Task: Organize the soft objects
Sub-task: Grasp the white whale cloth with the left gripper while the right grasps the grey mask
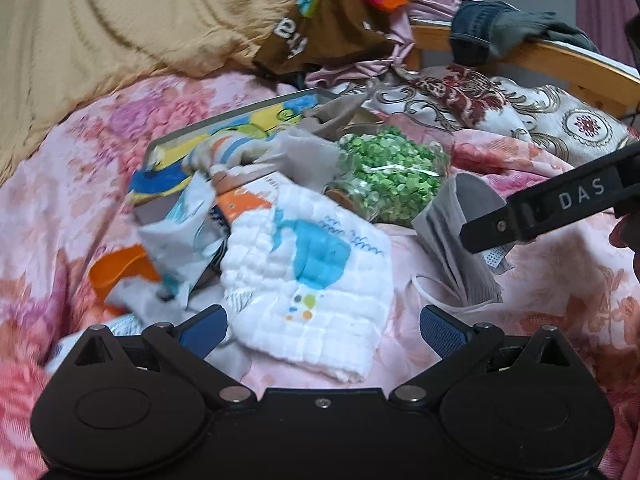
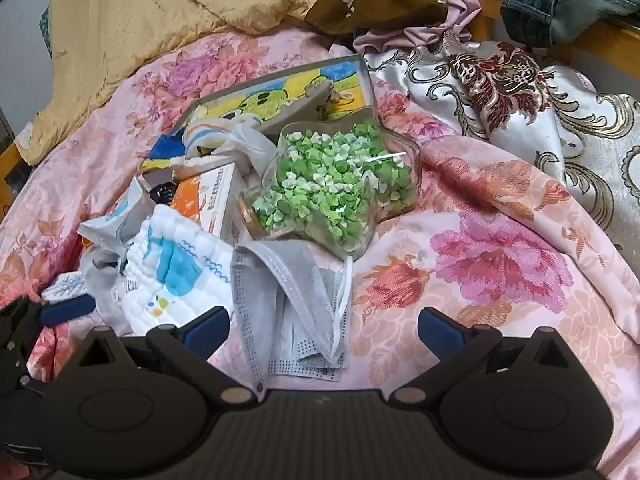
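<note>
Here, a heap of soft things lies on a pink floral bedspread [image 2: 500, 256]; the left gripper [image 1: 323, 330] hovers low over a white quilted cloth [image 1: 312, 280] printed with a blue whale, its jaws wide apart, the left blue pad at the cloth's near edge, the right pad over bare bedspread; nothing is held between them. The right gripper [image 2: 323, 330] hangs just beside it, jaws likewise apart and empty, with a grey face mask [image 2: 288, 304] crumpled between and ahead of its fingers; whether the left pad touches the mask cannot be told. In the left wrist view the right gripper's black finger, marked DAS, reaches in from the right edge over that mask. Behind the mask sits a clear jar [image 2: 336, 192] full of small green and white folded paper bits, lying tilted on the bed; left of it stands an orange and white carton [image 2: 208, 200], and behind both a flat tray [image 2: 280, 92] with a yellow cartoon picture holds a striped cloth [image 1: 228, 152]. Farther back lie a tan quilt [image 2: 160, 20], a brown printed garment [image 1: 320, 36] and a patterned satin cover [image 2: 520, 92].
</note>
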The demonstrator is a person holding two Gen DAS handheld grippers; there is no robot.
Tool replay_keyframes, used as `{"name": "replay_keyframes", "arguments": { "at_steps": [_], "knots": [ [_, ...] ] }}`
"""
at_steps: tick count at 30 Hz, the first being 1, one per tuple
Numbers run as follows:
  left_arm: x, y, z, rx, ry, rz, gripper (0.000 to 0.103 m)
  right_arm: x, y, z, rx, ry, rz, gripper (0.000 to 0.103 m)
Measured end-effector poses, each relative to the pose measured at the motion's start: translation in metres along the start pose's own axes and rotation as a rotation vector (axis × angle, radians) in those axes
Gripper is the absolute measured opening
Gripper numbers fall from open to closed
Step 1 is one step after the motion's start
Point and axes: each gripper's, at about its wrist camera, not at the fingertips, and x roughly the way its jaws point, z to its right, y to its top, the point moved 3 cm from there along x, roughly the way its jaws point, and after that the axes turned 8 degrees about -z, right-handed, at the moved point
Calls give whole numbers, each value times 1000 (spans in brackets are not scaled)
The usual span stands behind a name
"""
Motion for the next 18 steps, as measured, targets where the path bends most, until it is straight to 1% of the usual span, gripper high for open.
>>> {"name": "replay_keyframes", "arguments": {
  "at_steps": [4, 6, 10, 15, 18],
  "knots": [
    [9, 4, 0, 12, -4, 5, 102, 5, 2, 1, 11, 9, -9, 100],
    [14, 7, 1, 36, -1, 8, 102, 7, 3, 2, 23, 16, -8, 99],
    [23, 11, 1, 62, 18, 2, 102, 10, 6, 5, 45, 26, -6, 93],
    [30, 16, -5, 25, 34, 2, 102, 16, 9, 7, 61, 49, -12, 90],
    [36, 16, -7, 34, 43, -5, 102, 17, 10, 6, 62, 62, -8, 88]
  ]
}}
